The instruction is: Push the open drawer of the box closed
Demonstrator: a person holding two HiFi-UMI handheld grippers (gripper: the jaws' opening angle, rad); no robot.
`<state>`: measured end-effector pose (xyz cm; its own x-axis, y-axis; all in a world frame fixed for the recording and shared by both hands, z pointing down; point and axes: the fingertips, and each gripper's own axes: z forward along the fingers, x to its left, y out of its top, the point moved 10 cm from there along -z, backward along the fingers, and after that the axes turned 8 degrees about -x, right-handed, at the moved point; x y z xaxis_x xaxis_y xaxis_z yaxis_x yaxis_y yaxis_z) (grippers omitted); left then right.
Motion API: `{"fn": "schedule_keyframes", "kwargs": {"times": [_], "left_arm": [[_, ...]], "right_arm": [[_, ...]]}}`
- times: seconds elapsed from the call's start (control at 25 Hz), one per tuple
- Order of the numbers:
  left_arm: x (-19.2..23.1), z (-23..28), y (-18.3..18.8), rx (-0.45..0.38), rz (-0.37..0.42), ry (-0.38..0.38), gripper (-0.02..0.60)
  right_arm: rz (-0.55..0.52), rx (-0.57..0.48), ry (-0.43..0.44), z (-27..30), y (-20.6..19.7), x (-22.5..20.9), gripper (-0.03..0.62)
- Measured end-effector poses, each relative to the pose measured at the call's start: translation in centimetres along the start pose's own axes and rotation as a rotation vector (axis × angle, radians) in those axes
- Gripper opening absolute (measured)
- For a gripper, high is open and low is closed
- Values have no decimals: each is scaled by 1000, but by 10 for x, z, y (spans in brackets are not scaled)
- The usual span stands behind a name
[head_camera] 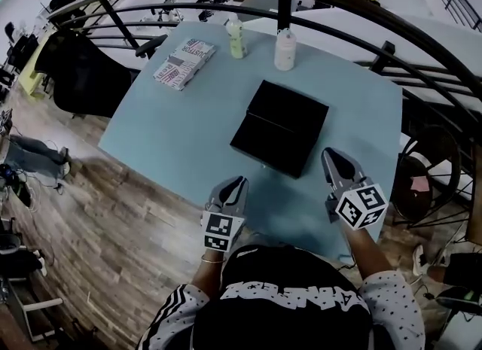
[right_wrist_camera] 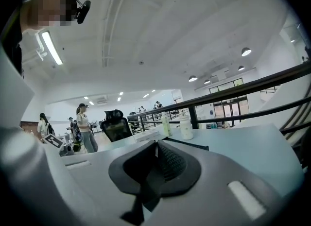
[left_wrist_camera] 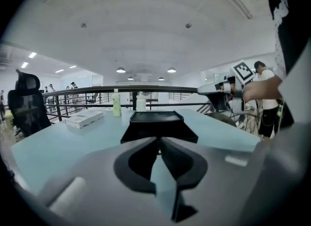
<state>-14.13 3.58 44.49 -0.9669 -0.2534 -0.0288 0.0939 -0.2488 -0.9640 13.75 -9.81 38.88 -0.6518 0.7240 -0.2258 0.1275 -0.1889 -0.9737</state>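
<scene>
Blue table bears black box, drawer partly out.

Bare table lies open between my left gripper and the black box. My right gripper has a clear path to the box's near right corner. Behind the box, a green bottle, a white bottle and the railing crowd the far edge. A printed carton lies far left, well apart.
</scene>
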Motion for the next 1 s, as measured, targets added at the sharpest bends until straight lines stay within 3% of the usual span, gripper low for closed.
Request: {"fn": "schedule_keyframes", "kwargs": {"times": [0.56,0.76,1.0], "left_arm": [[18,55,-37,102,-45,-149,0],[18,73,-46,140,-45,-173,0],[19,88,-50,184,-44,-188,0]], "right_arm": [[-42,227,-197,60,-54,-33,37],[32,256,-282,70,-71,-49,38],[28,294,-314,84,-73,-61,48]]}}
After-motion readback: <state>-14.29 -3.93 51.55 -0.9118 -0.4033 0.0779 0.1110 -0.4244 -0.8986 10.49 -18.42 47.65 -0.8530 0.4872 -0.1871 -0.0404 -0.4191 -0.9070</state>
